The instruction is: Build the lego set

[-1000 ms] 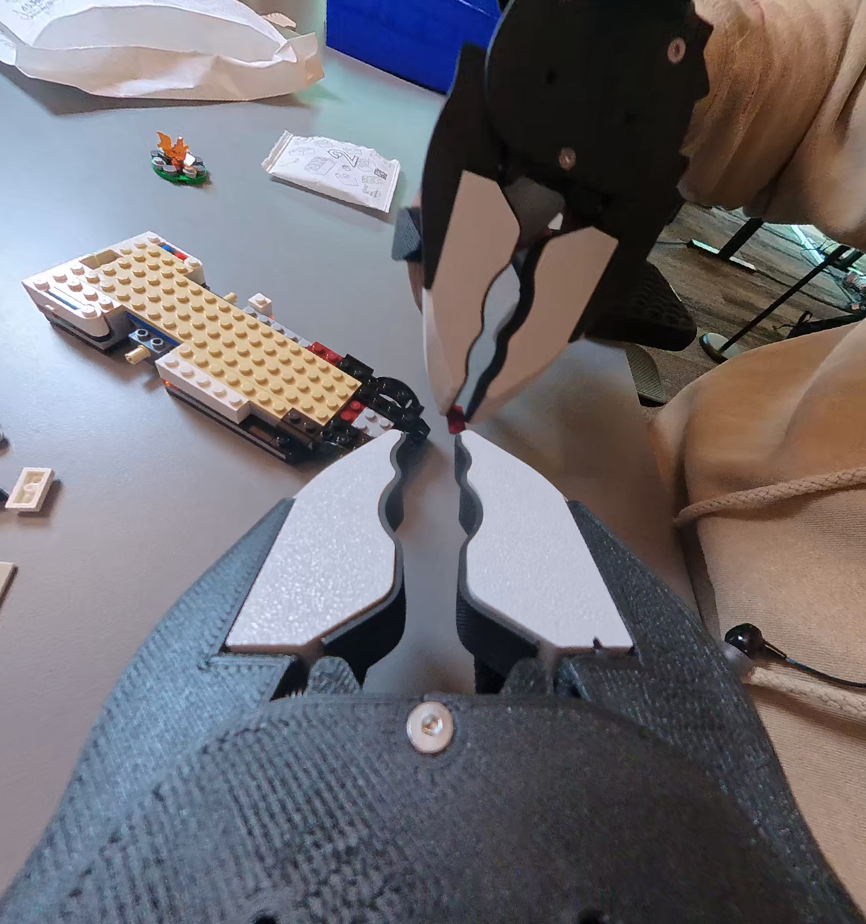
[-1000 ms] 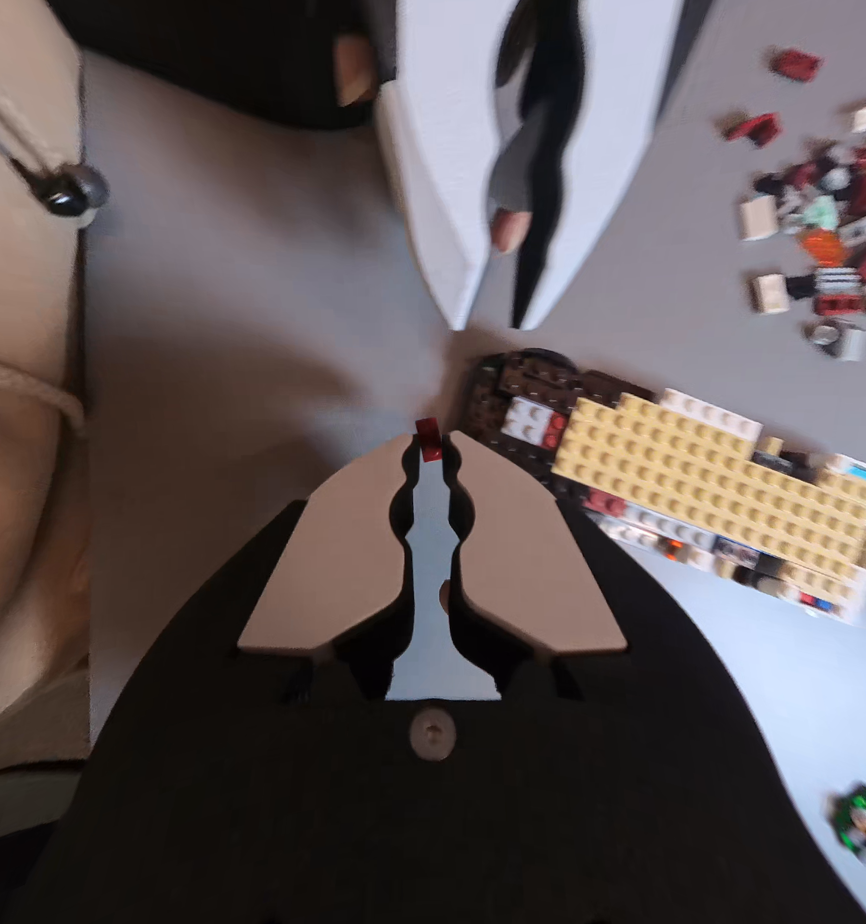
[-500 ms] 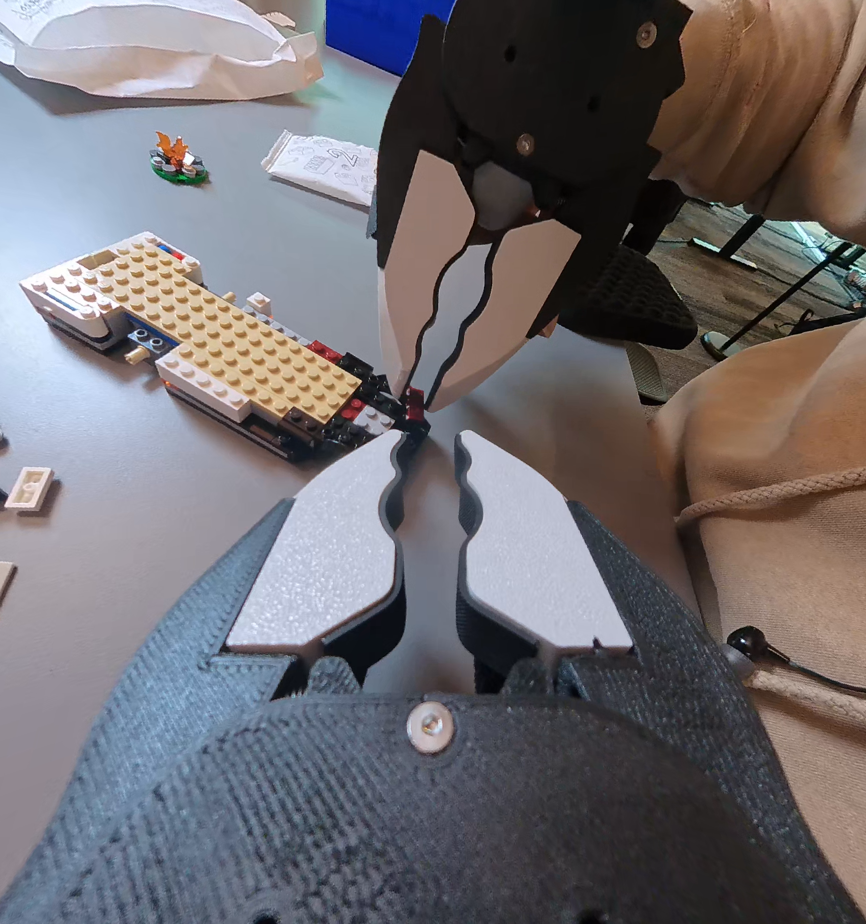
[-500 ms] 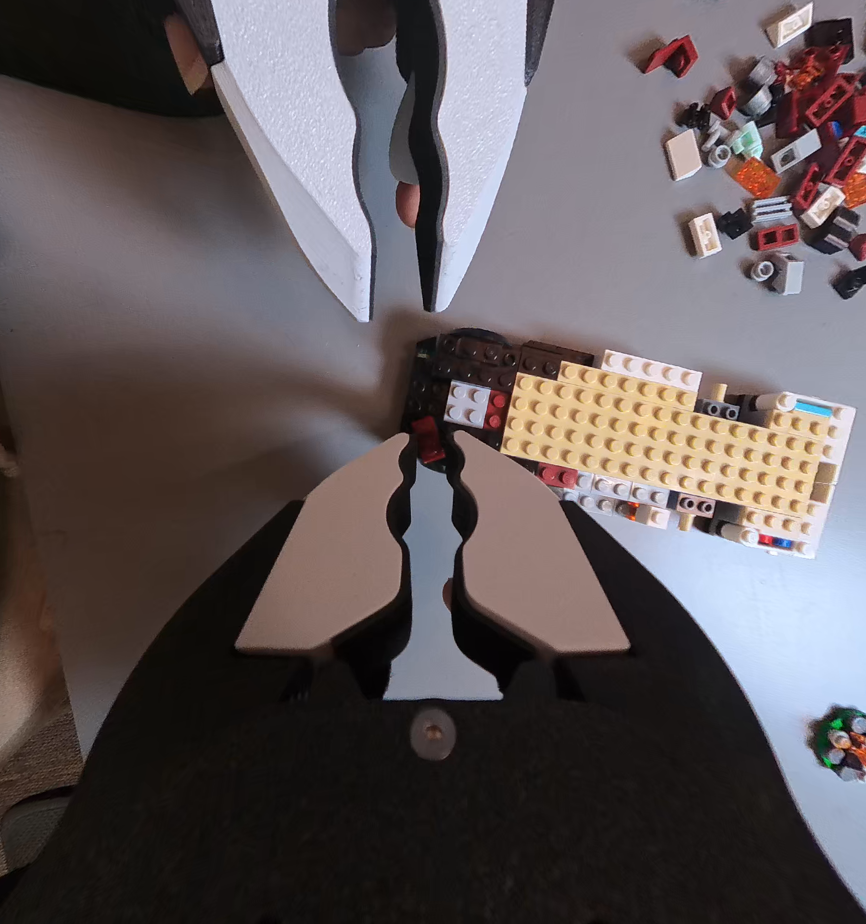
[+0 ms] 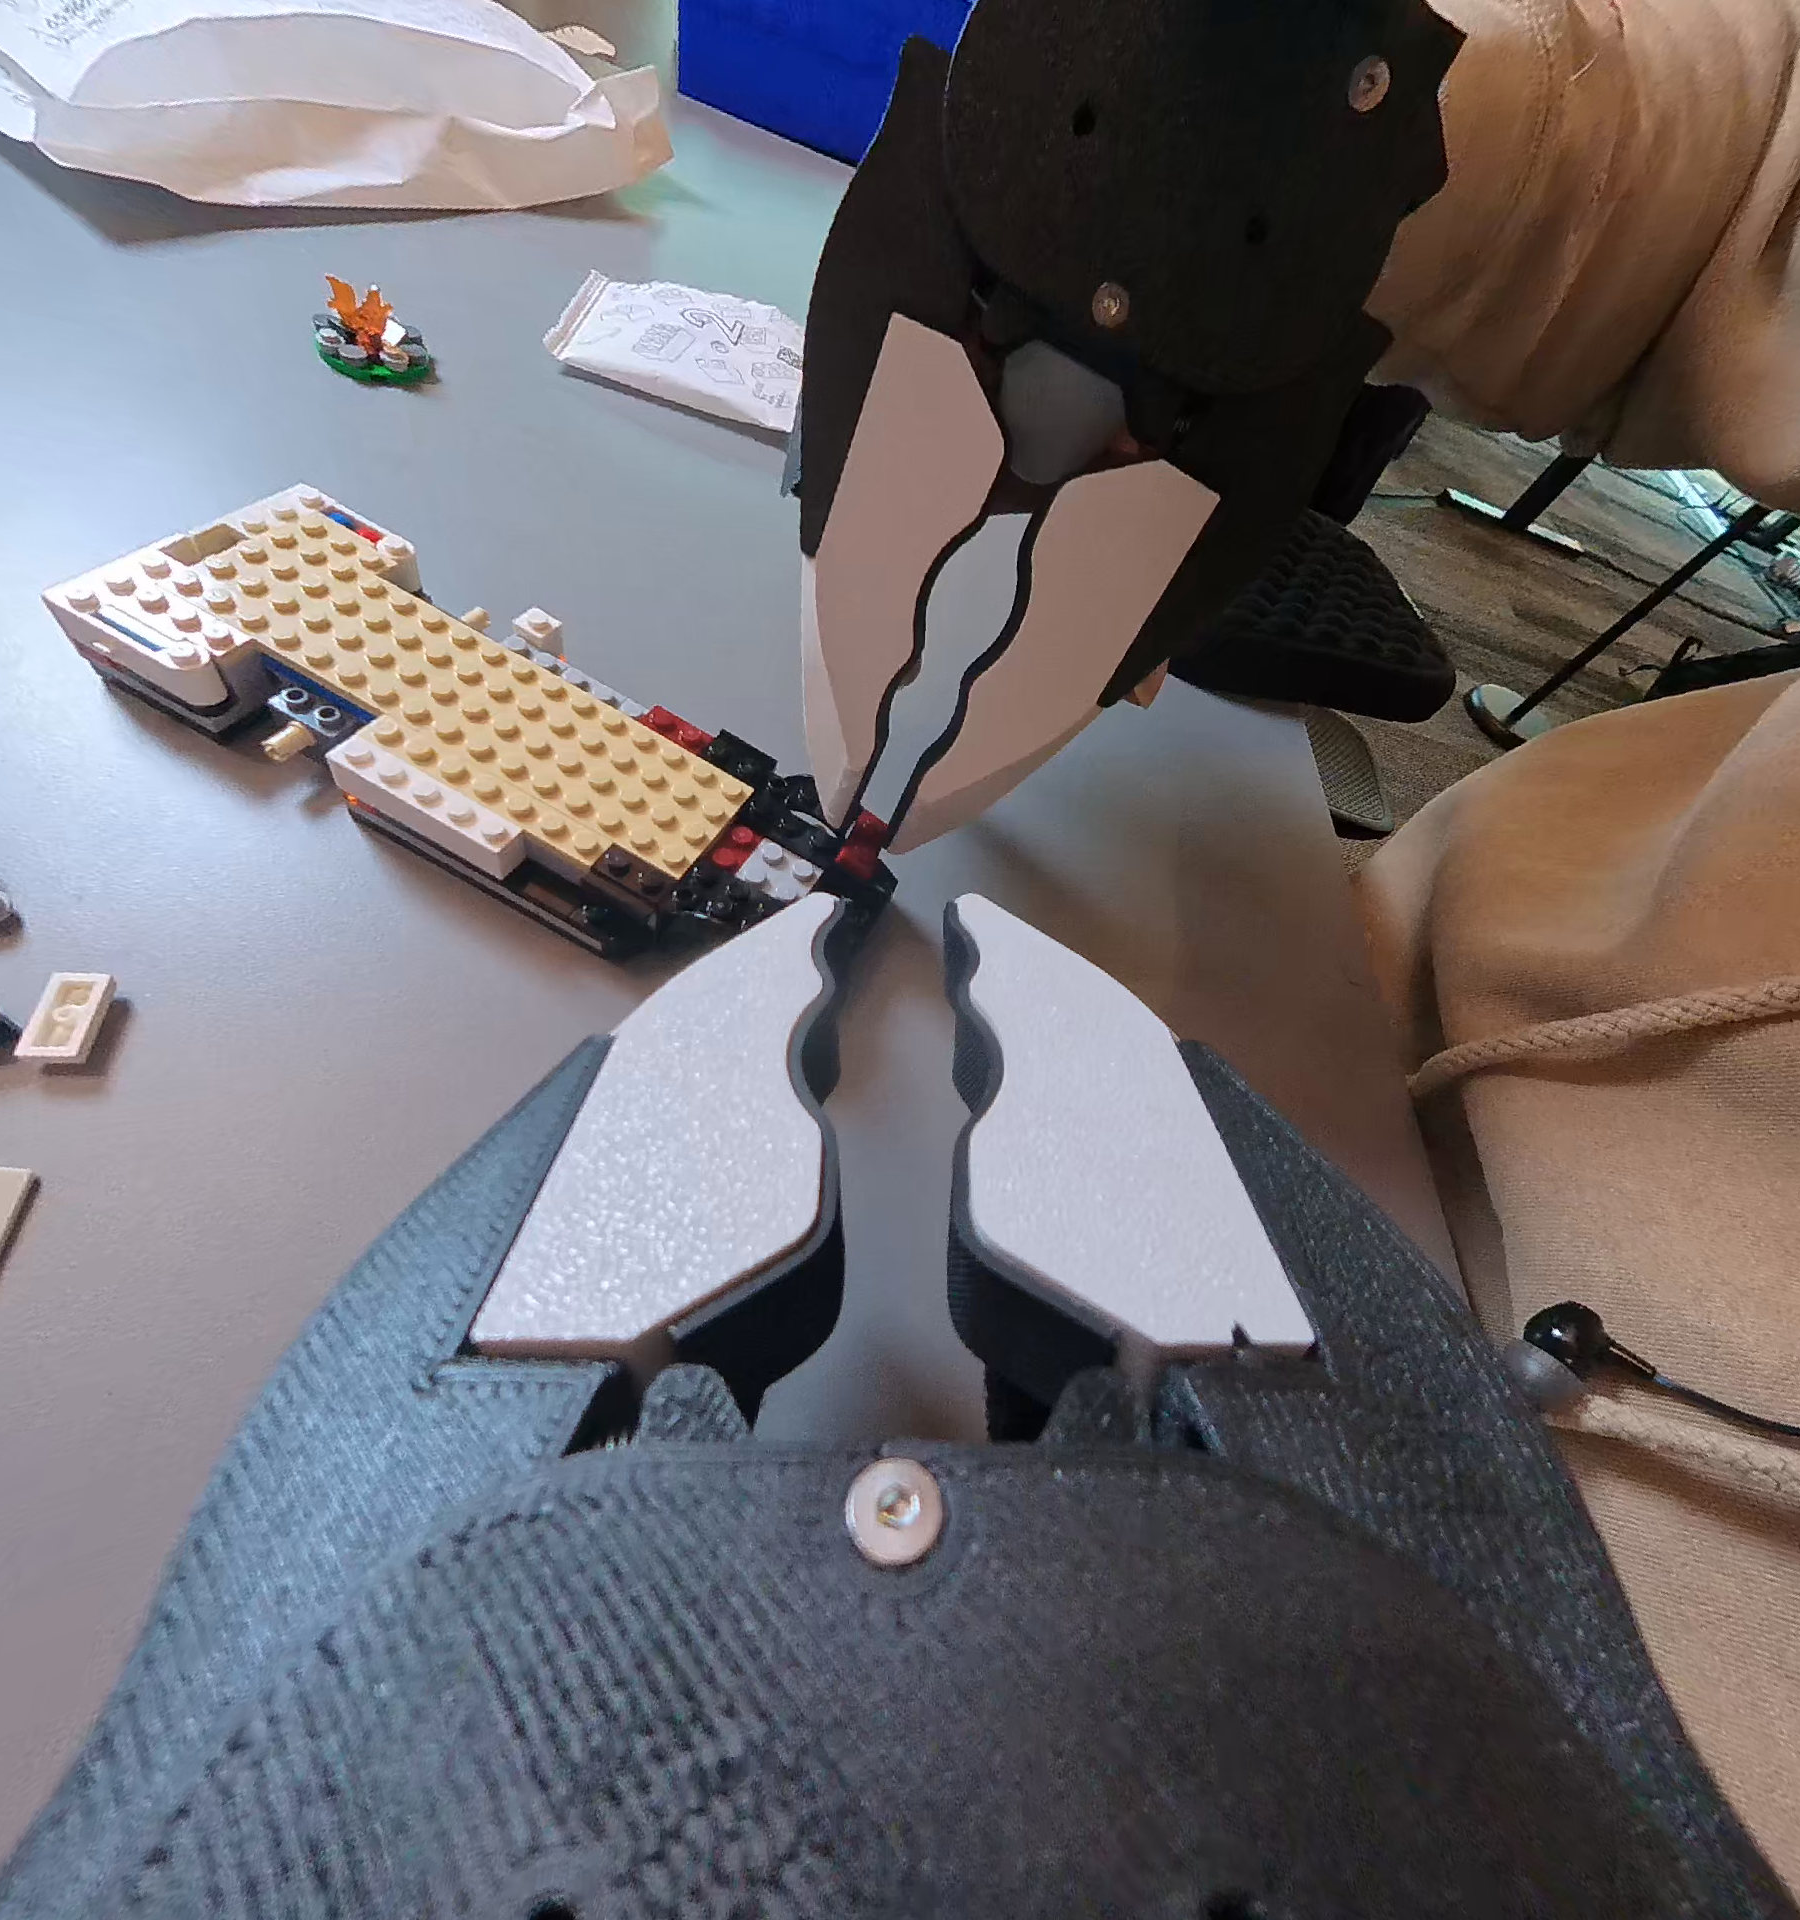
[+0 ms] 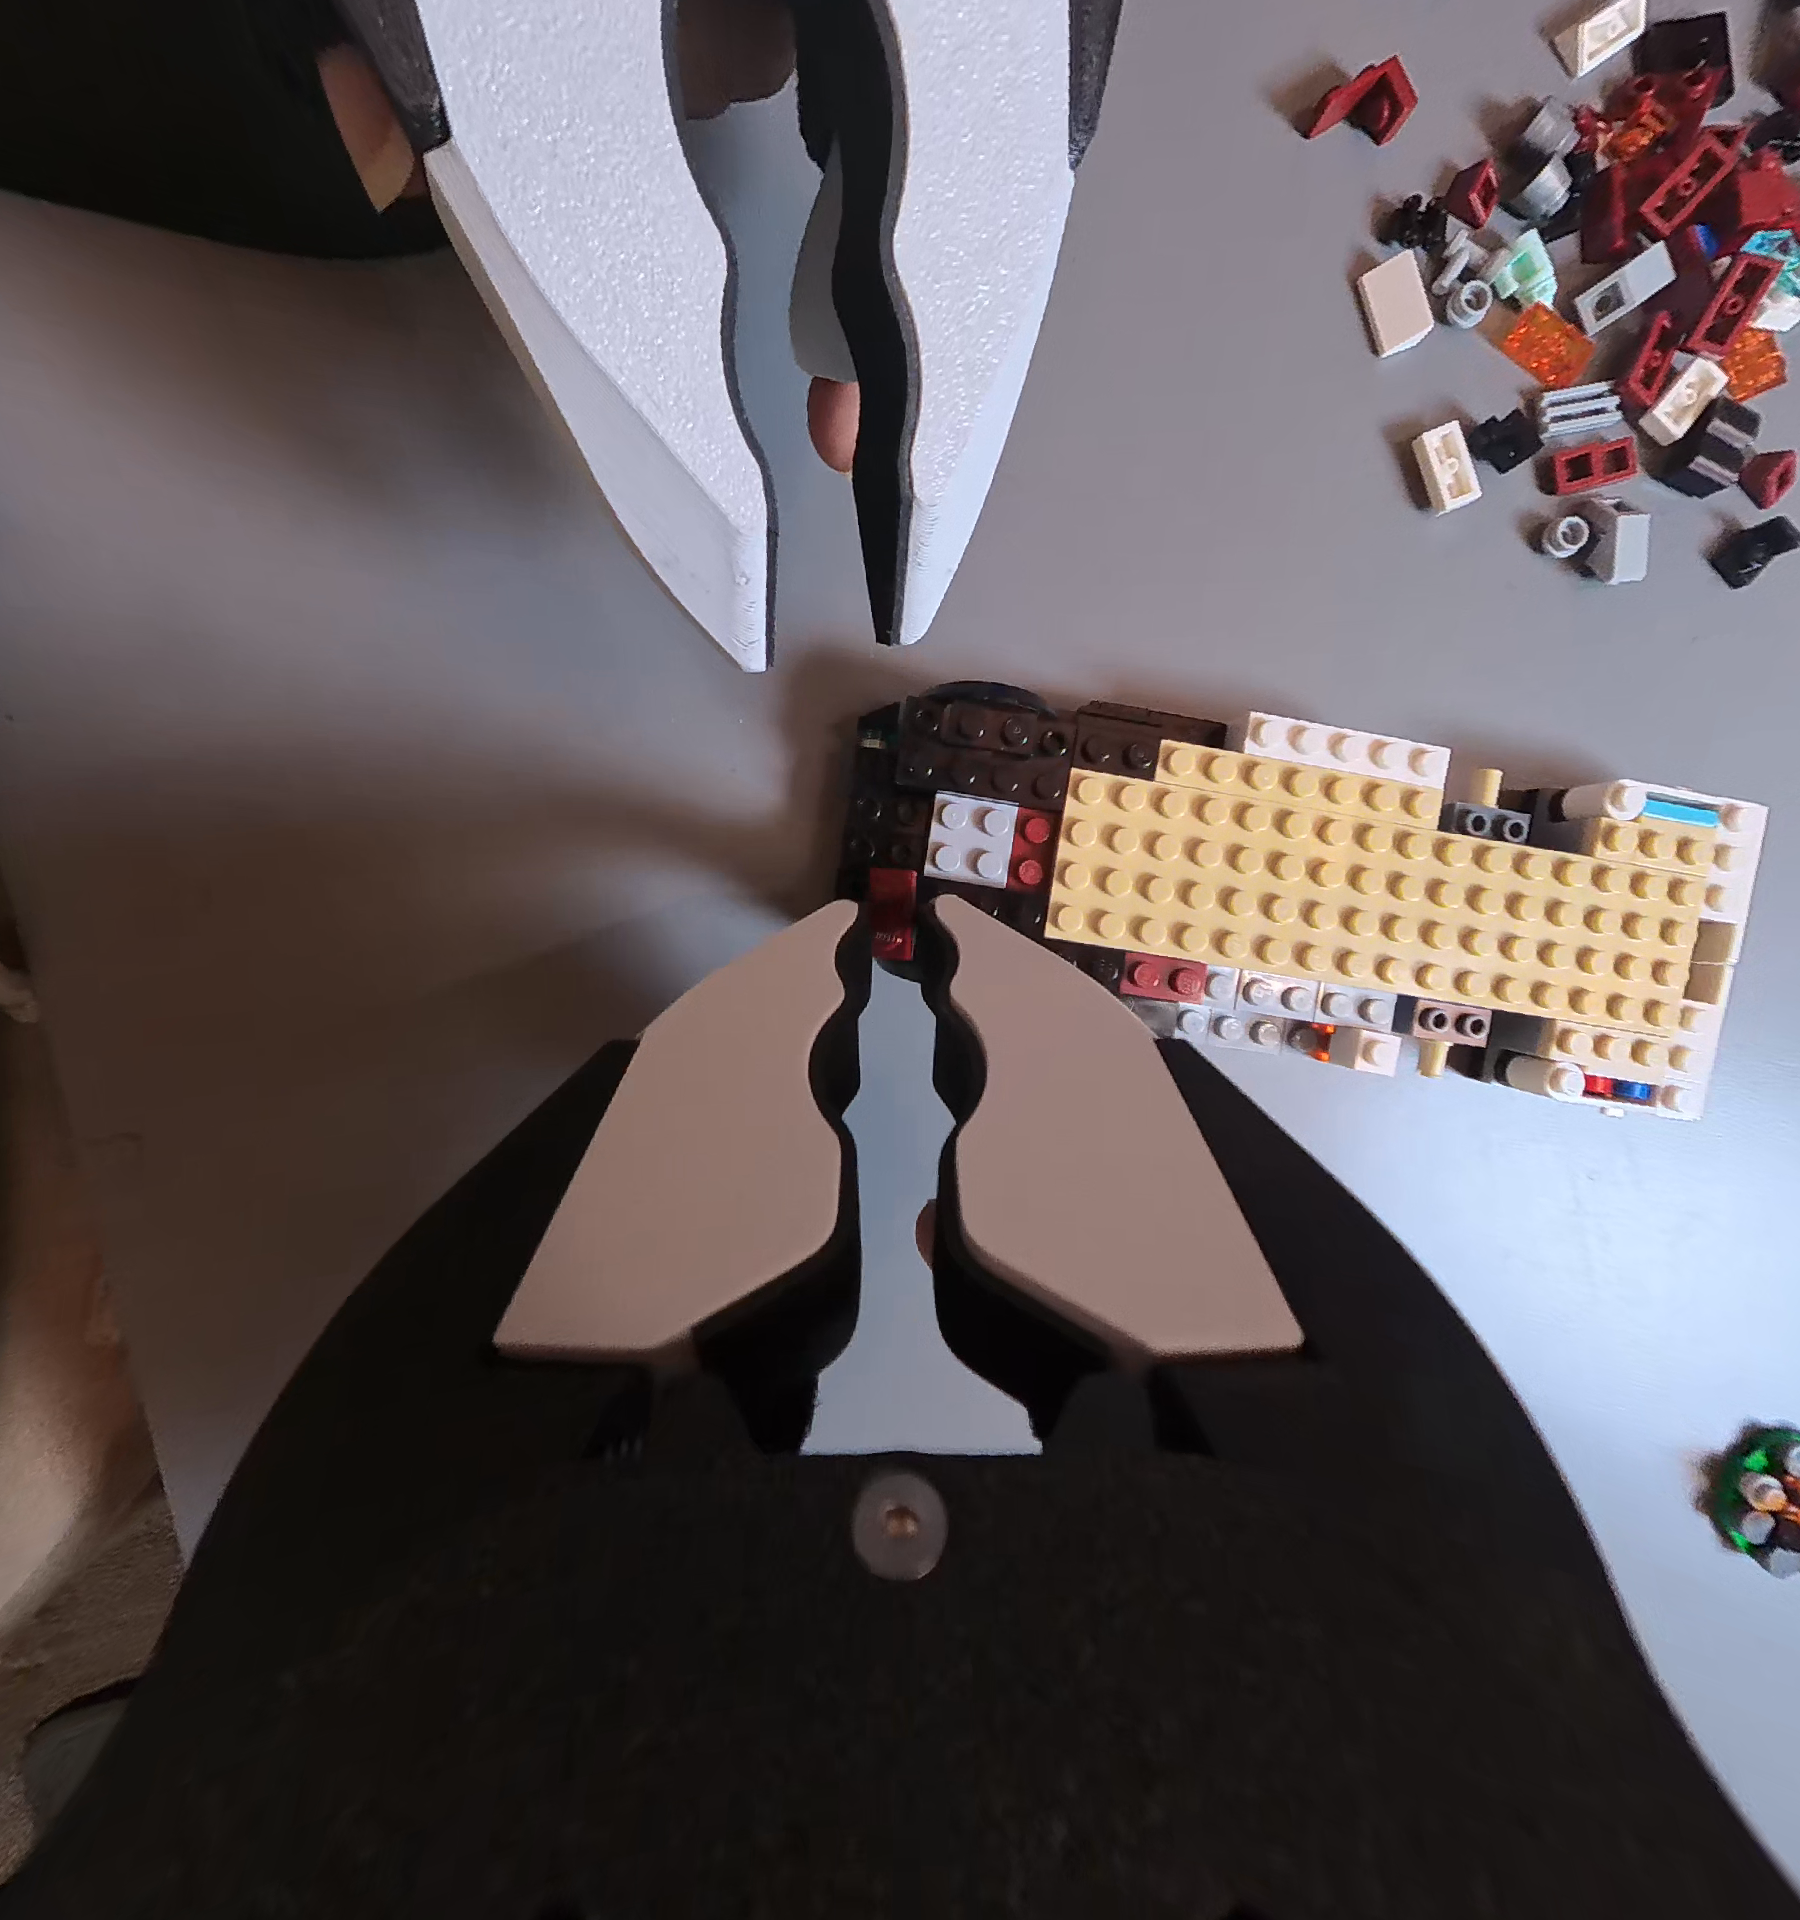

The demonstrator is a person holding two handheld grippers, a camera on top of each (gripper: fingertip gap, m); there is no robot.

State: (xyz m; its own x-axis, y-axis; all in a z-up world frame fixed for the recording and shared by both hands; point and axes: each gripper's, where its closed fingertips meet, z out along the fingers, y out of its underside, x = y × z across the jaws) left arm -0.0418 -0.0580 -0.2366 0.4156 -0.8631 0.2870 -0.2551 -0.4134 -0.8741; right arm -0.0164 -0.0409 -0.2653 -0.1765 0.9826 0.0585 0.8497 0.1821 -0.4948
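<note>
Printed markings show on two things on the tabletop (image 5: 480, 436) — a small white packet (image 5: 683, 348) with line drawings, and a crumpled white paper bag (image 5: 304, 99) — neither transcribed here.

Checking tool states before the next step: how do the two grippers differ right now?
The right gripper has a small dark red brick between its fingertips, on the dark end of the brick model; the left gripper has nothing between its fingers. The right's fingertips stand closer together than the left's. The right points steeply down onto the model; the left lies low, beside that end. Both have pale, wavy-edged fingers and meet at the same corner.
</note>
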